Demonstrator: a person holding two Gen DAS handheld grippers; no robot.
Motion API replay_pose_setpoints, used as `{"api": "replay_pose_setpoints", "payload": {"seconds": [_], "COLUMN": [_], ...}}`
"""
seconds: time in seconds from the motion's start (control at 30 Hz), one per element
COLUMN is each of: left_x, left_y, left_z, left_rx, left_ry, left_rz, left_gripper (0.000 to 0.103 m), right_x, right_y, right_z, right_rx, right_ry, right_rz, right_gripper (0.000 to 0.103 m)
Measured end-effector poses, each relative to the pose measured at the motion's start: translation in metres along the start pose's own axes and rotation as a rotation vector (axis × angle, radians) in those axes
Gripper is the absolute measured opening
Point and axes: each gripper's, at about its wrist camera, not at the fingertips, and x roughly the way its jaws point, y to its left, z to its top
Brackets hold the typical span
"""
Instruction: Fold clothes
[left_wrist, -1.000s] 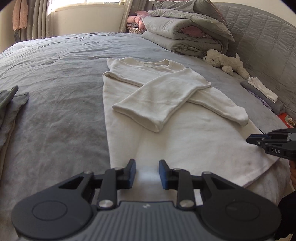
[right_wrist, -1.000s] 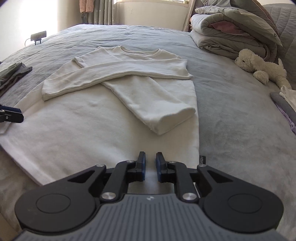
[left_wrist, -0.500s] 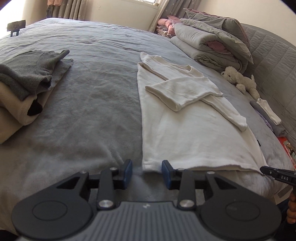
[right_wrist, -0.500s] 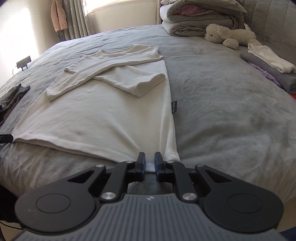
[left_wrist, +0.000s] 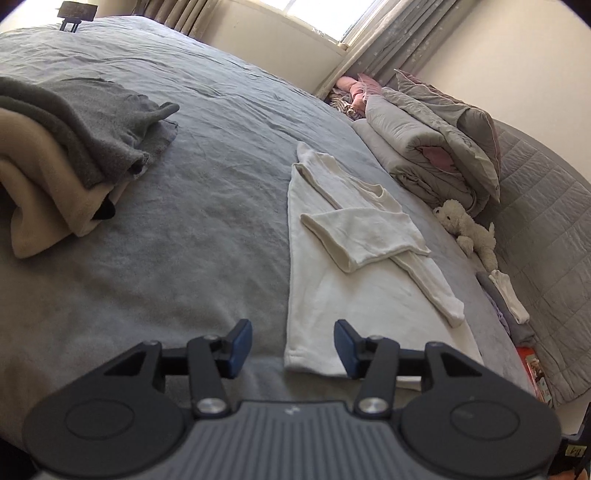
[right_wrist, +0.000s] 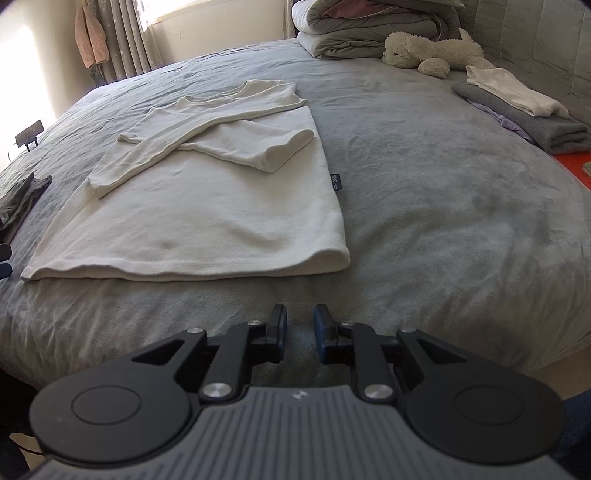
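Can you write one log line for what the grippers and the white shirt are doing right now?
white shirt: flat on bed, sleeves crossed | left gripper: just opening, at hem corner, no grip | right gripper: just opening, empty, short of hem

Setting: a home bedroom. A large bed (right_wrist: 443, 192) with a grey cover fills both views. At its quilted headboard (left_wrist: 546, 229) lie rolled duvets (left_wrist: 424, 147) and a plush toy (right_wrist: 424, 51). Beyond the bed, curtains (right_wrist: 122, 37) hang beside a bright window (left_wrist: 332, 14).
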Motion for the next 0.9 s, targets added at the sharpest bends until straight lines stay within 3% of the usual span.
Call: {"api": "replay_pose_setpoints", "payload": {"seconds": [0.03, 0.07, 0.13, 0.27, 0.43, 0.67, 0.73, 0.8, 0.83, 0.9], "left_x": [0.001, 0.001, 0.003, 0.007, 0.015, 0.032, 0.036, 0.039, 0.039, 0.037], "left_y": [0.001, 0.002, 0.002, 0.002, -0.010, -0.029, -0.032, -0.031, -0.029, -0.026], "left_z": [0.001, 0.002, 0.003, 0.005, 0.002, -0.007, -0.009, -0.009, -0.008, -0.006], "left_rx": [-0.020, -0.029, -0.041, -0.054, -0.008, 0.072, 0.081, 0.072, 0.062, 0.032], "left_ry": [0.015, 0.022, 0.031, 0.046, 0.056, 0.065, 0.067, 0.071, 0.073, 0.068], "left_rz": [-0.018, -0.018, -0.008, 0.005, 0.025, 0.053, 0.071, 0.081, 0.082, 0.074], "left_gripper": [0.050, 0.050, 0.050, 0.050, 0.047, 0.045, 0.038, 0.022, 0.020, 0.015], "right_x": [-0.004, -0.007, -0.012, -0.007, 0.012, 0.025, 0.025, 0.025, 0.025, 0.025], "right_y": [-0.003, -0.008, -0.019, -0.050, -0.059, -0.054, -0.051, -0.049, -0.050, -0.054], "right_z": [0.001, 0.002, 0.006, 0.013, 0.016, 0.021, 0.020, 0.017, 0.017, 0.015], "right_rx": [0.023, 0.052, 0.109, 0.282, 0.351, 0.341, 0.328, 0.312, 0.317, 0.342], "right_ry": [-0.023, -0.053, -0.114, -0.177, -0.137, -0.118, -0.120, -0.127, -0.127, -0.128], "right_rz": [-0.001, -0.008, -0.021, 0.045, 0.112, 0.084, 0.075, 0.075, 0.083, 0.101], "right_gripper": [0.044, 0.050, 0.054, 0.054, 0.054, 0.039, 0.035, 0.028, 0.018, 0.015]}}
